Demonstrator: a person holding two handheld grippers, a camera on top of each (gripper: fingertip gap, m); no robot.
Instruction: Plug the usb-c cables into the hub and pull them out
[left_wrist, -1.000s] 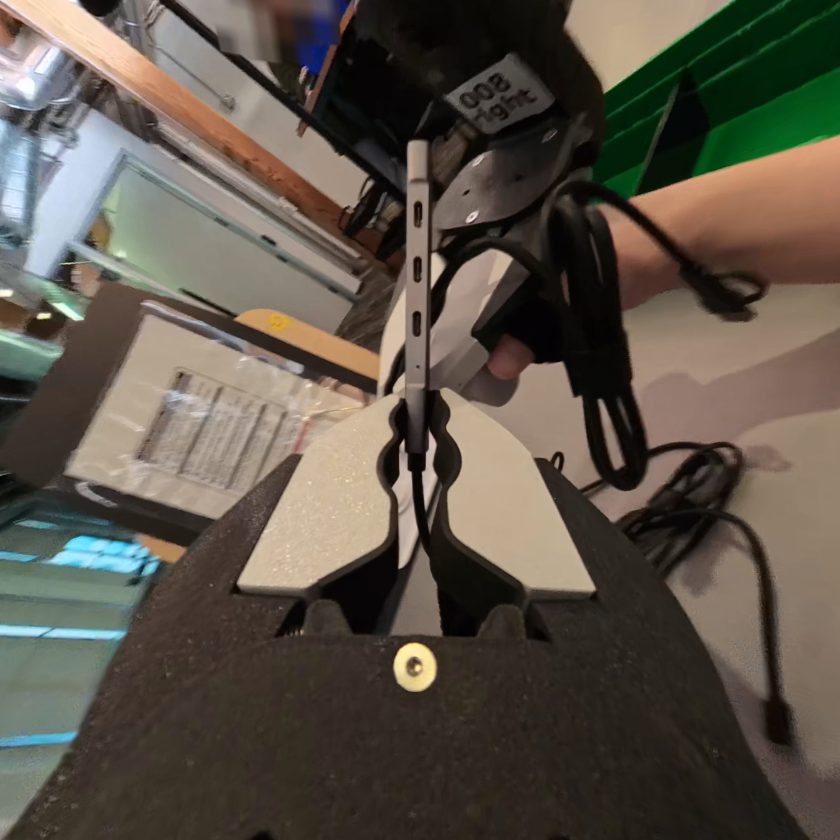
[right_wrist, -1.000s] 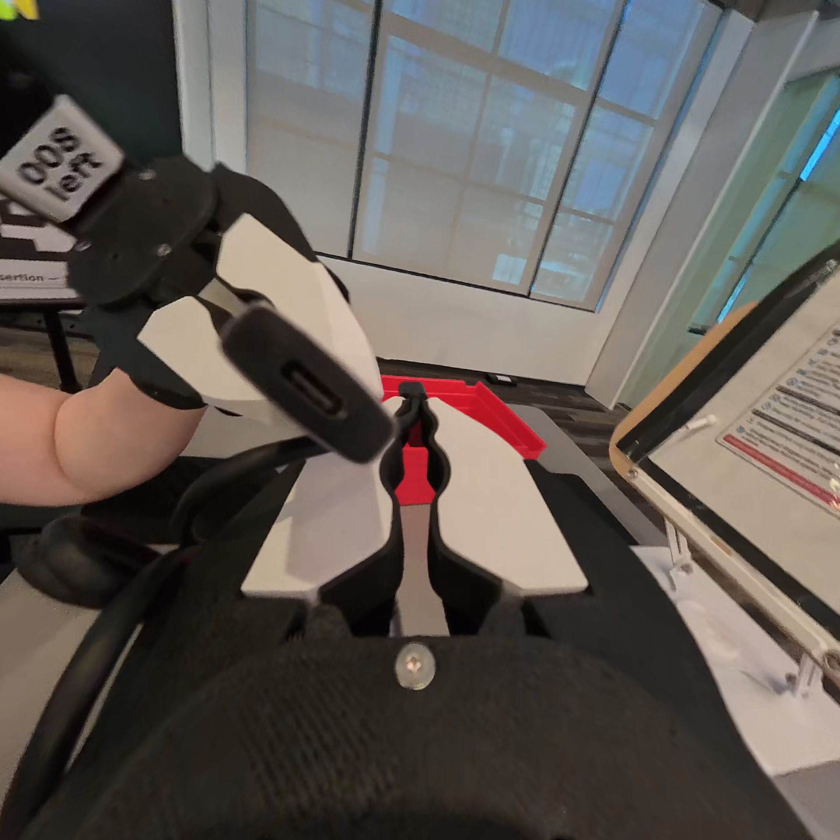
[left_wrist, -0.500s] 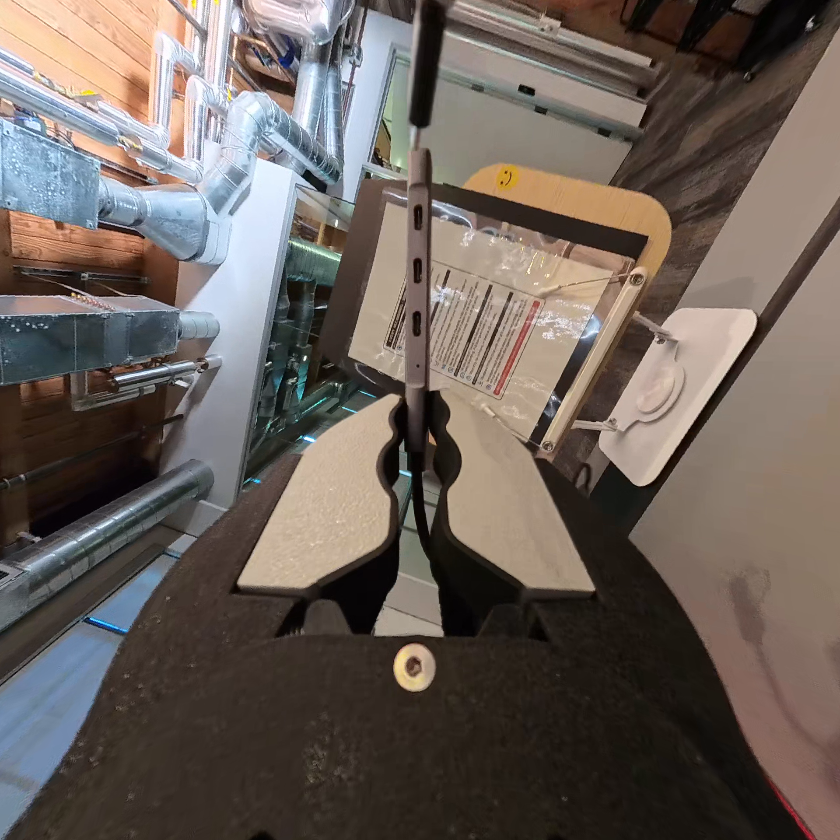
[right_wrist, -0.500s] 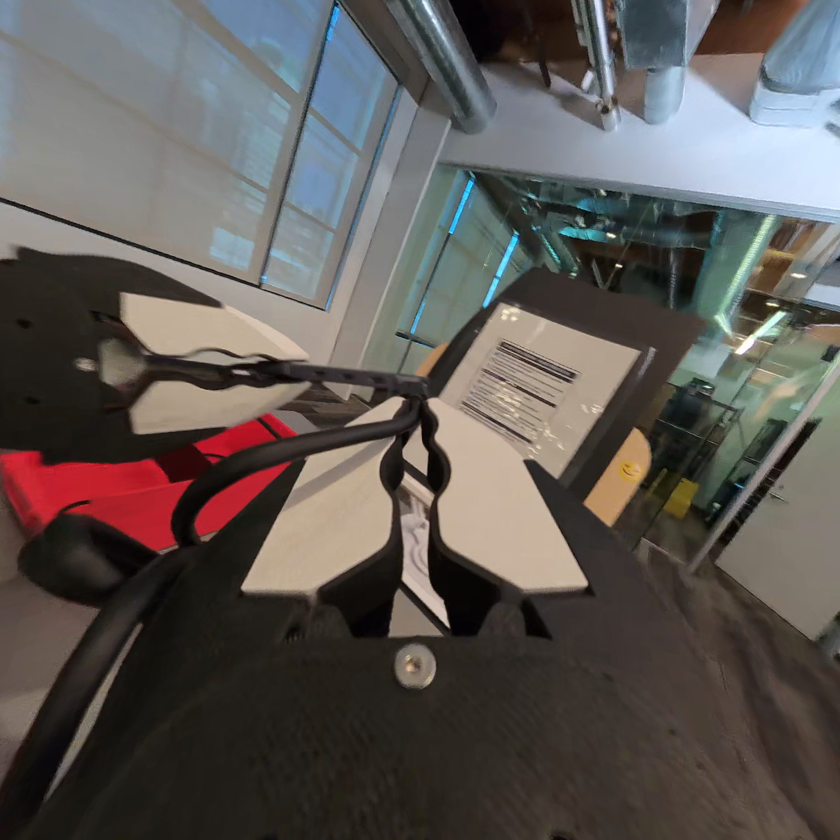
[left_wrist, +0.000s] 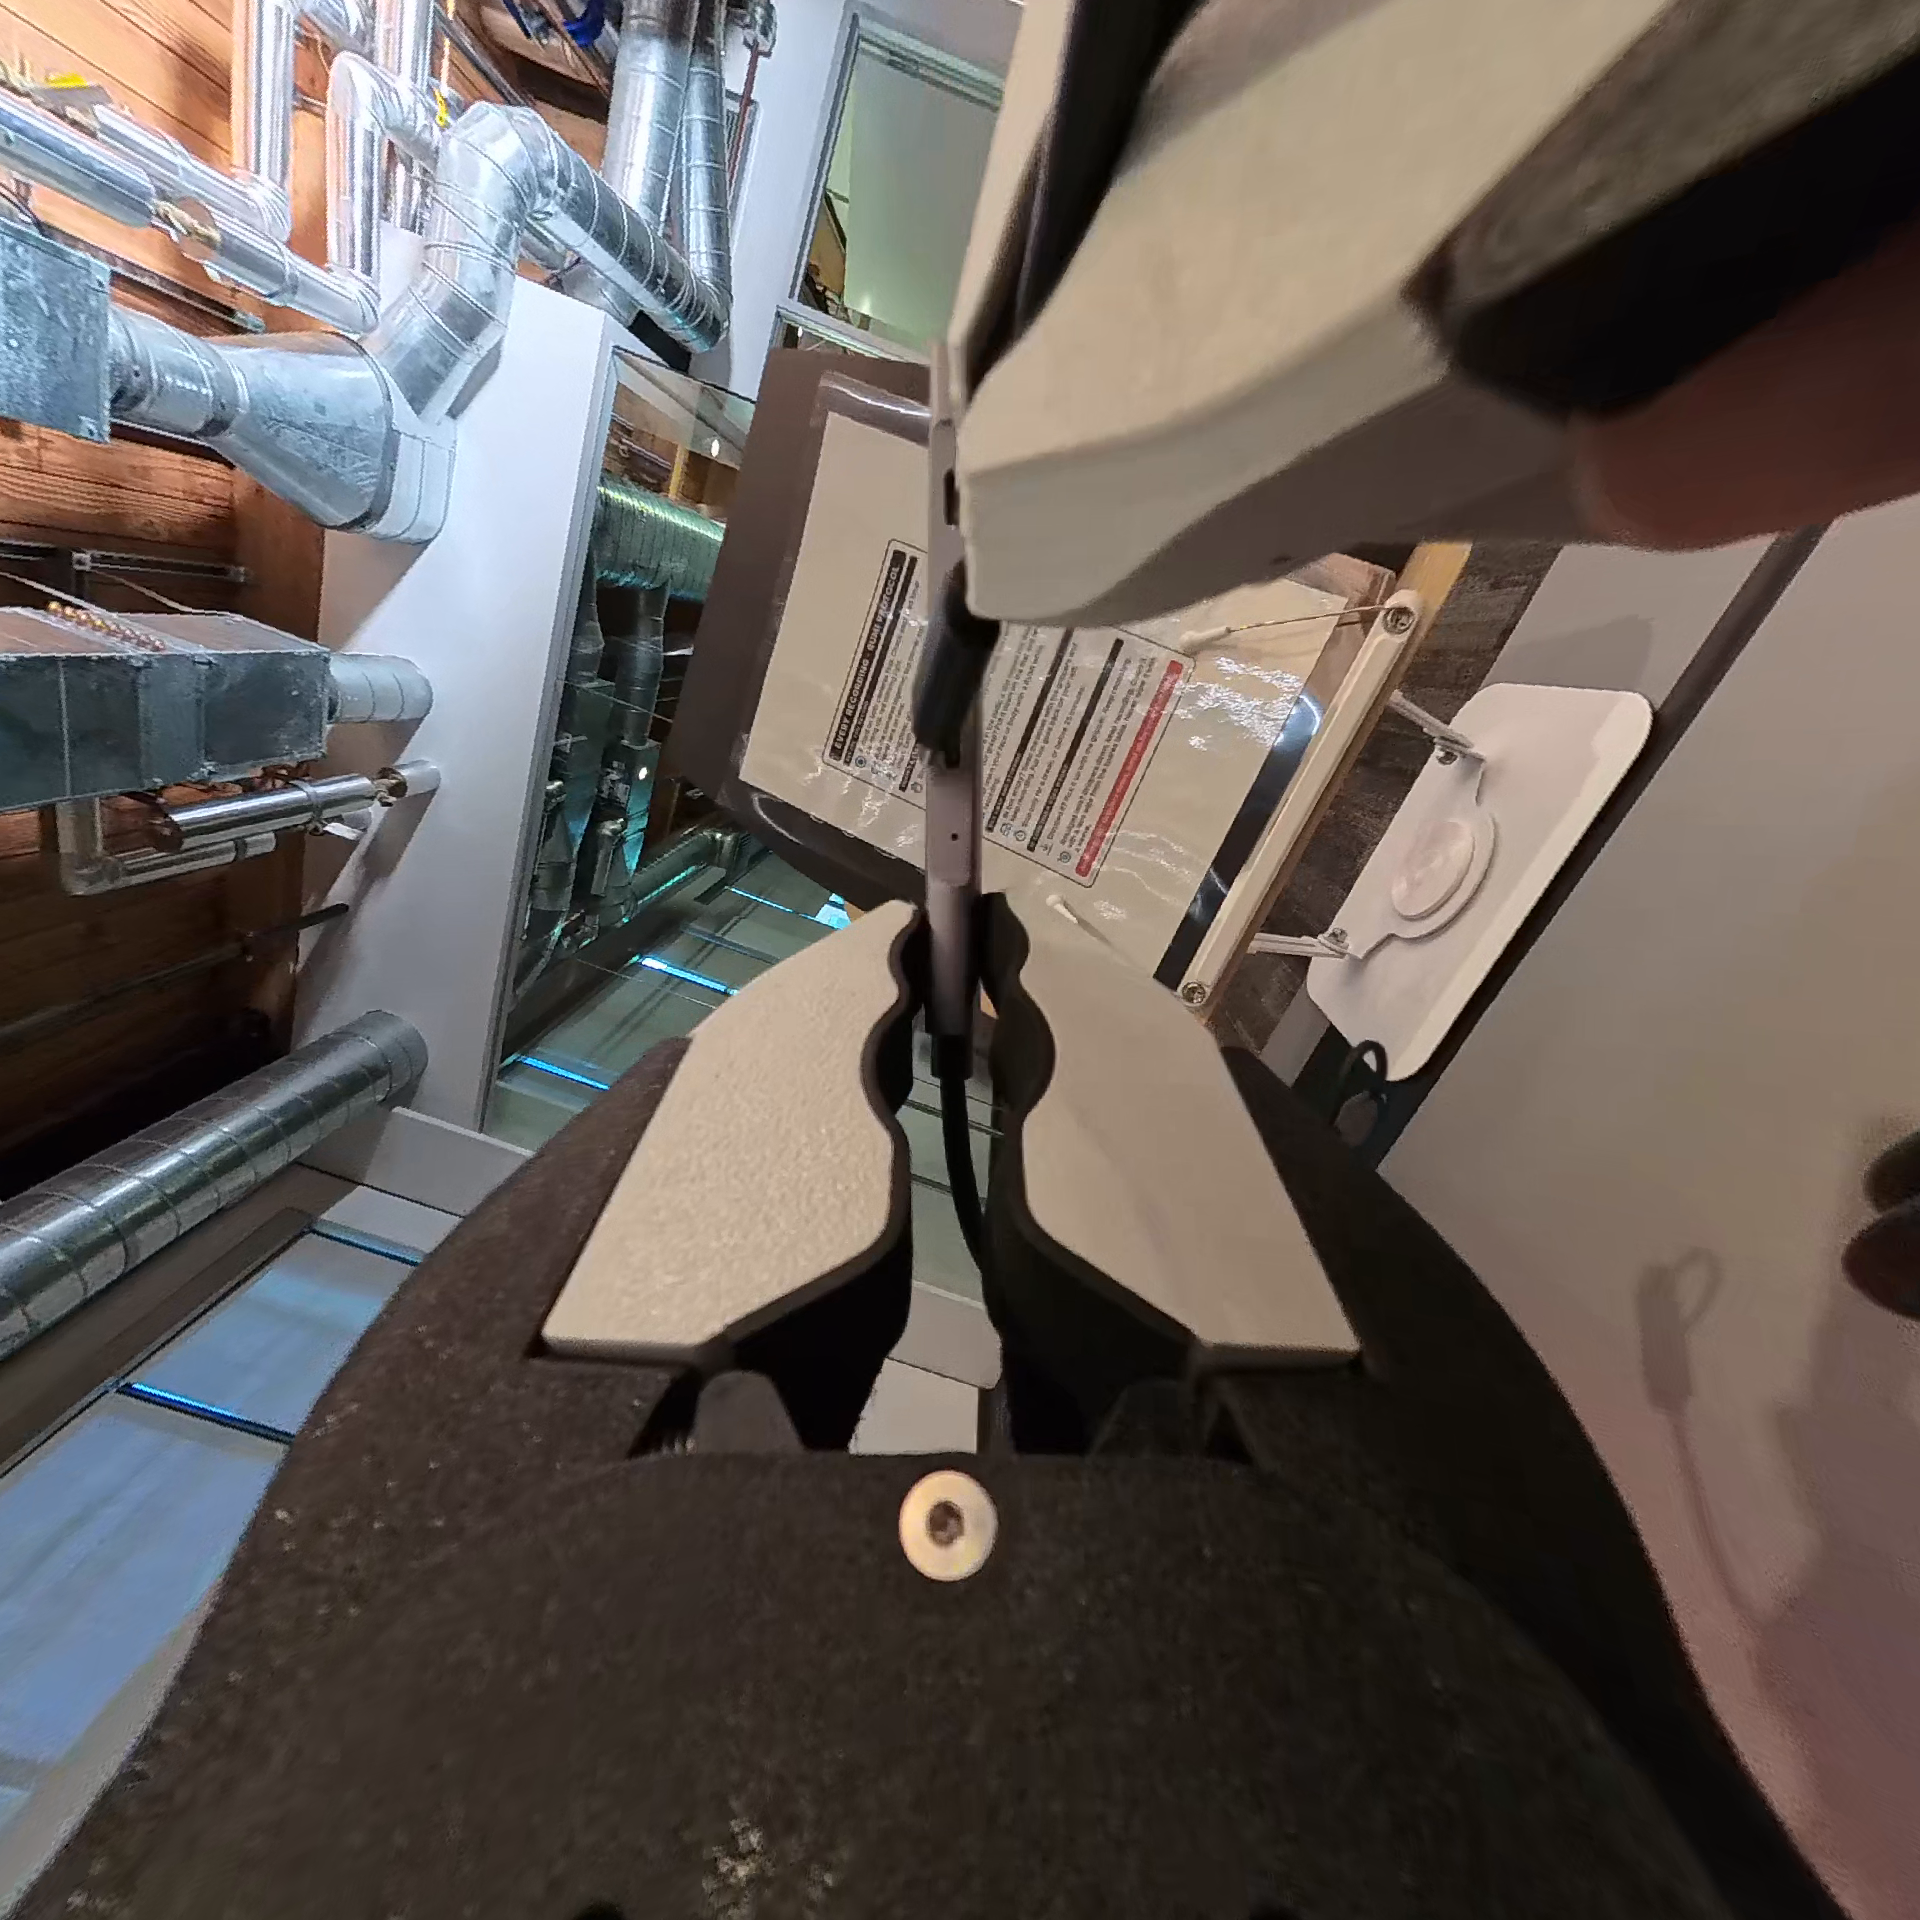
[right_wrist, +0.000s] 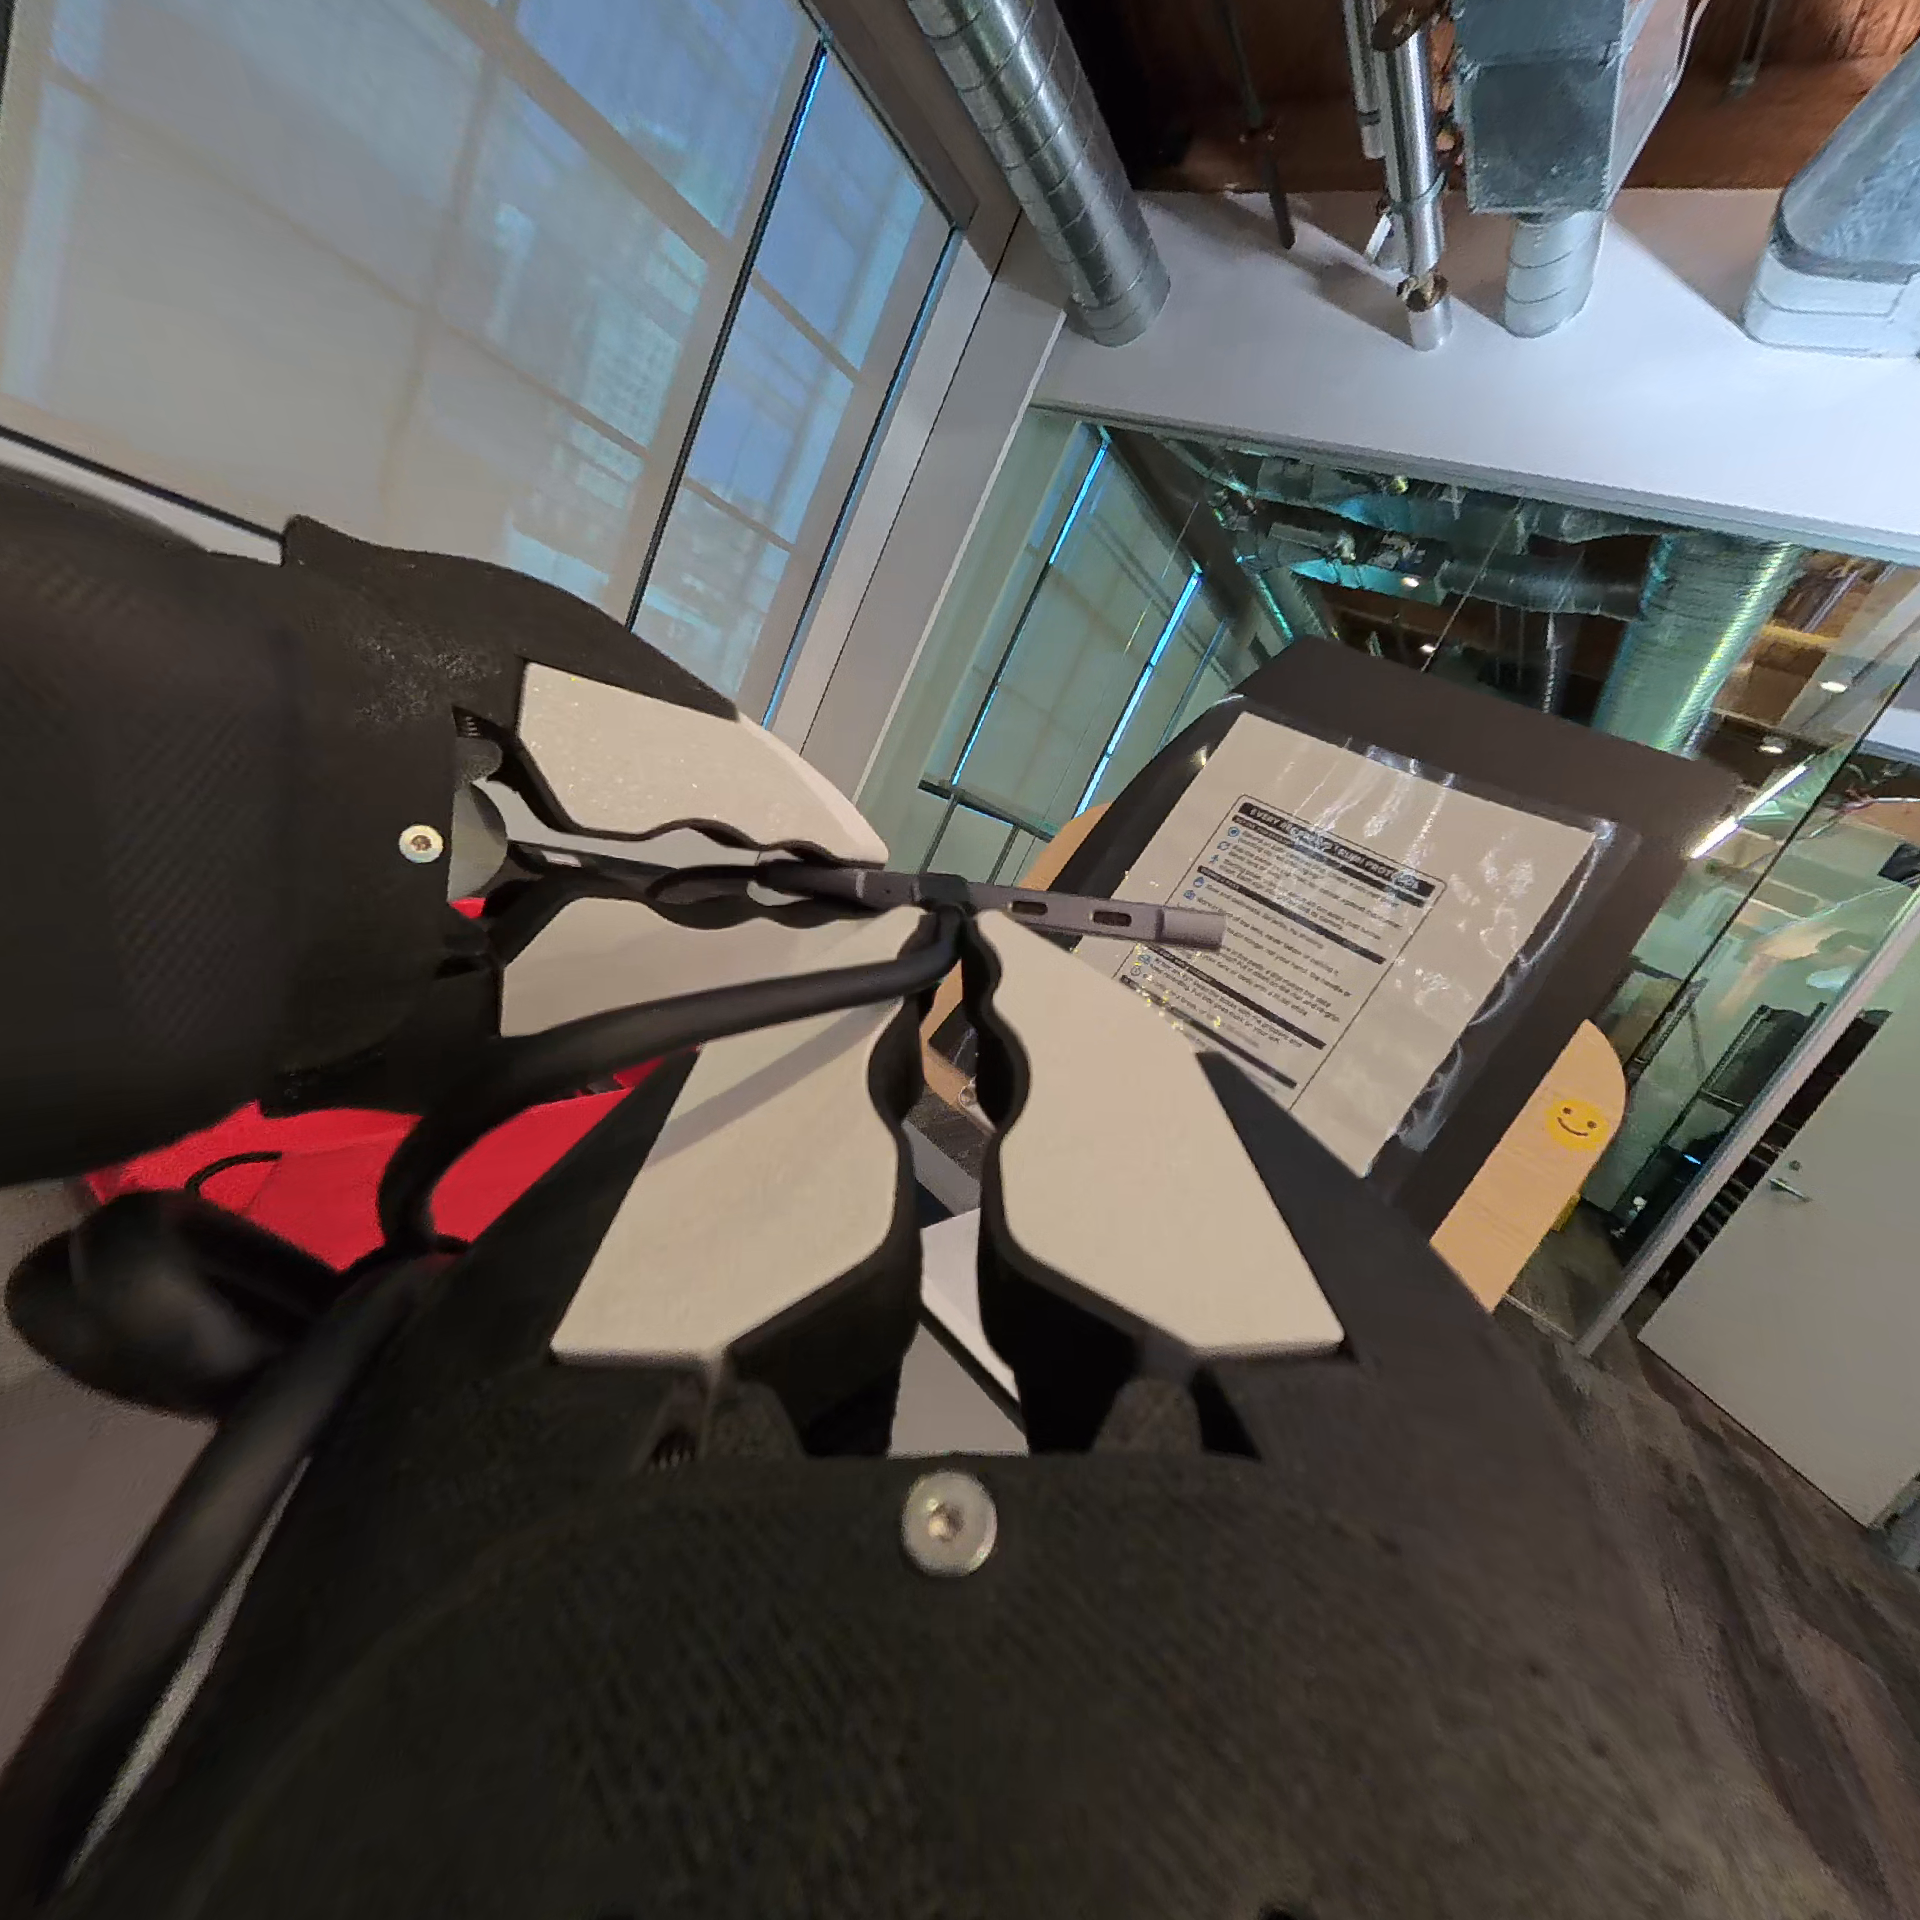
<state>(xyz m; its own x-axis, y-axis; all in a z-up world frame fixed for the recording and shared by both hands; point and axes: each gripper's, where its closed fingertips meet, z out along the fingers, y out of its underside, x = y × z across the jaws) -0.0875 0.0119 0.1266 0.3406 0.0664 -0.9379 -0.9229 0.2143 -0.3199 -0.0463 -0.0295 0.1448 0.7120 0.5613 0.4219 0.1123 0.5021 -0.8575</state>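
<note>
The slim grey hub (left_wrist: 951, 831) is clamped edge-on at its cabled end by the left tool (left_wrist: 951, 925) and held in the air. A black usb-c cable (right_wrist: 727, 1013) is pinched at its plug by the right tool (right_wrist: 951, 940), right against the hub's port row — whether it is seated cannot be told. Behind stands a laminated instruction sheet (right_wrist: 1351, 935) on a dark board; a red tray (right_wrist: 312, 1164) lies on the counter (left_wrist: 1714, 1039).

The right gripper (left_wrist: 971, 613) covers the hub's (left_wrist: 951, 821) upper end at upper right; its body runs off the frame.
</note>
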